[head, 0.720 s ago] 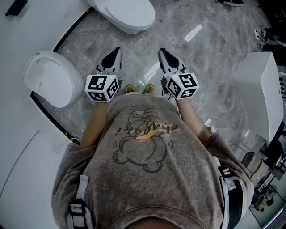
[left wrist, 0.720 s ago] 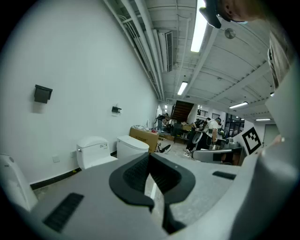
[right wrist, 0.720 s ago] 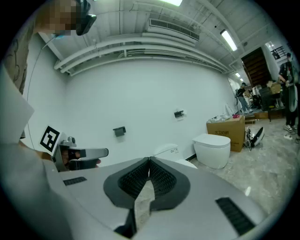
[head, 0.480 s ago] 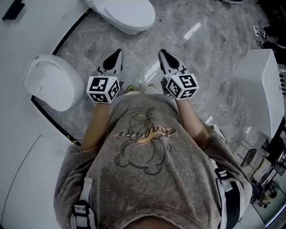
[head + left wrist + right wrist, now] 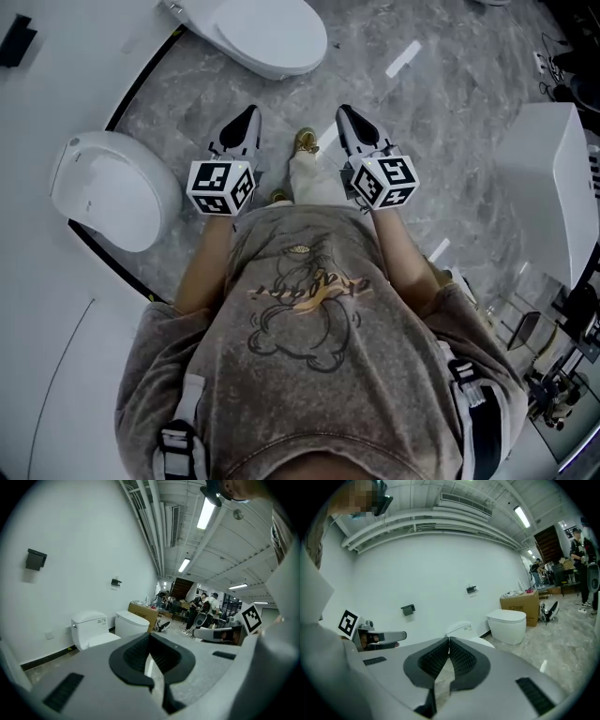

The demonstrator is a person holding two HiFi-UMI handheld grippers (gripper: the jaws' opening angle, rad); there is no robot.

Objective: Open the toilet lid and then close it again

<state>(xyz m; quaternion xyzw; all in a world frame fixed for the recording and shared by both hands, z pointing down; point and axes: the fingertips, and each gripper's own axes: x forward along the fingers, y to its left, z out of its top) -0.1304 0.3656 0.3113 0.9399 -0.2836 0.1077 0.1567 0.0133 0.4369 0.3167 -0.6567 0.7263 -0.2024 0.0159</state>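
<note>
toilet lid (image 5: 112,192): down | left hand-held gripper (image 5: 247,115): together, empty | right hand-held gripper (image 5: 345,114): together, empty

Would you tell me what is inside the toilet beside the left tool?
Only its closed white lid shows, with nothing lying on it. The inside cannot be seen, because the lid covers it.

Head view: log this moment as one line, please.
left gripper: jaws shut, empty | right gripper: jaws shut, empty | near toilet: lid down, untouched | far toilet: lid down, untouched
</note>
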